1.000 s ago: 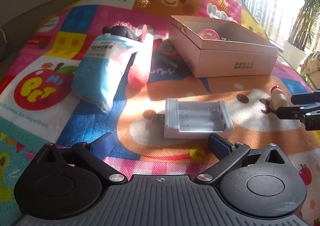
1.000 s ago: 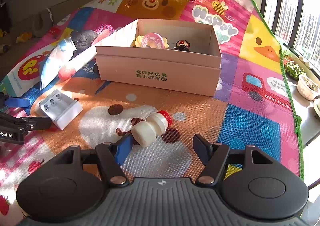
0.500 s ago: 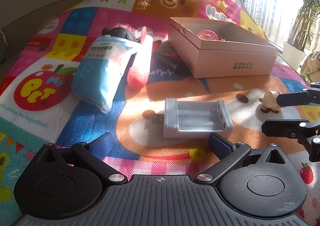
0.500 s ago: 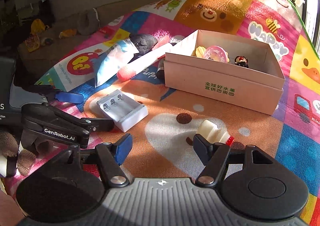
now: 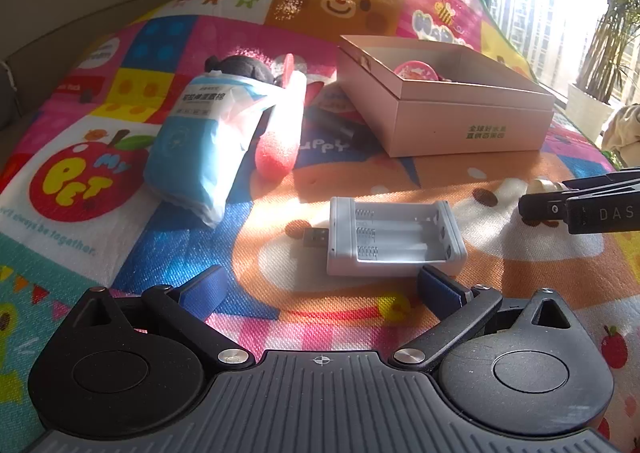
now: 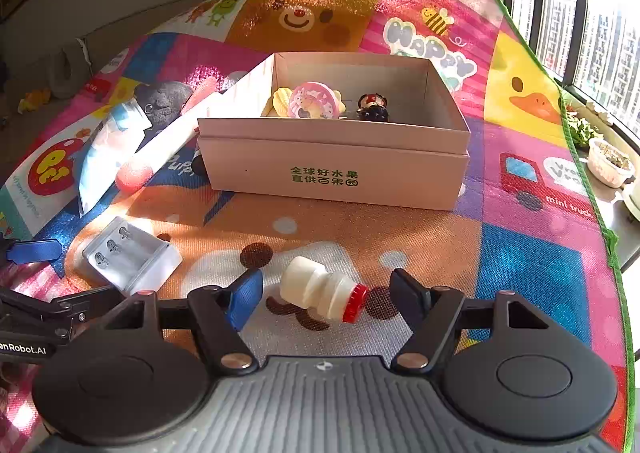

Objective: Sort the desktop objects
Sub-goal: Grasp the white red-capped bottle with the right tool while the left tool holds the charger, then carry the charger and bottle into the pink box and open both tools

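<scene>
Centrally, in the right wrist view, a small white bottle with a red cap lies on its side on the patterned play mat, between the spread fingers of the right gripper; neither blue pad touches it, so this gripper is released and holds nothing. Beyond the bottle stands an open pink cardboard box with green print on its front wall. Inside it are a round pink toy and a small dark figurine.

To the left, a white battery charger rests flat on the mat. In the left wrist view the same charger lies just ahead of the left gripper, its plug pointing left. This gripper's jaws are likewise spread and empty, the right pad near the charger's front edge. Farther back lie a blue tissue pack, a pink foam stick beside it, and a dark plush toy behind both.
</scene>
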`<state>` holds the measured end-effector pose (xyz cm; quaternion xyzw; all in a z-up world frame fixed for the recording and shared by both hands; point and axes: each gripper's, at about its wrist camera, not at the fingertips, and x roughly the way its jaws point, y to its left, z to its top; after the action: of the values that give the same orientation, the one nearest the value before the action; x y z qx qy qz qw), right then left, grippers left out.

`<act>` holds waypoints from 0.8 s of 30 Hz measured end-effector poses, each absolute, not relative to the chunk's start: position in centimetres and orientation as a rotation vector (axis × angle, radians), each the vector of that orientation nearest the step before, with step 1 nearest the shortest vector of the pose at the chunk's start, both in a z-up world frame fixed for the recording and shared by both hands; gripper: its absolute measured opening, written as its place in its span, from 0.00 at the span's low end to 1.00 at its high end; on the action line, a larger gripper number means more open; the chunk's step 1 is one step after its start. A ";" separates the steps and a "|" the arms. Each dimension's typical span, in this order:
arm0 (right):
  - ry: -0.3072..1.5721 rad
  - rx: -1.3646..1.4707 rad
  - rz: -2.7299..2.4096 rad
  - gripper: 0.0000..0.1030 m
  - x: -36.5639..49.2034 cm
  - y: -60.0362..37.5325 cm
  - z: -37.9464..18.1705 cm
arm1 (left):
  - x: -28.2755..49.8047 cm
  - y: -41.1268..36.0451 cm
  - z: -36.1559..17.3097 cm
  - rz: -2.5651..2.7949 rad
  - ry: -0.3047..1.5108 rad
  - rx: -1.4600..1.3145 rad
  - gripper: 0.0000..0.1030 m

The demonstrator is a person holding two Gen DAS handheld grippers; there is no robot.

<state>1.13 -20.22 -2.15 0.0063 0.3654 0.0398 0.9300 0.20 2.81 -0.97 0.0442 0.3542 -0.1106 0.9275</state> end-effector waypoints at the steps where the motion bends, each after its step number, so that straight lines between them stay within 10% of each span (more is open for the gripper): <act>1: 0.758 0.015 0.084 0.58 1.2 -20.1 -2.3 | 0.2 2.8 -1.0 -0.227 0.726 0.091 1.00; 16: 0.741 -0.038 0.110 0.46 -0.7 -21.5 -2.6 | 1.5 -1.7 -0.7 -0.374 0.739 0.171 1.00; 24: 0.754 -0.073 0.103 0.66 -2.0 -23.1 -2.6 | 1.6 -3.5 -0.8 -0.457 0.735 0.204 1.00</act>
<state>-1.98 -23.13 -2.57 -0.0356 0.3681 0.0501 0.9278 1.60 -3.46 -0.82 0.0988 0.3555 -0.2210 0.9028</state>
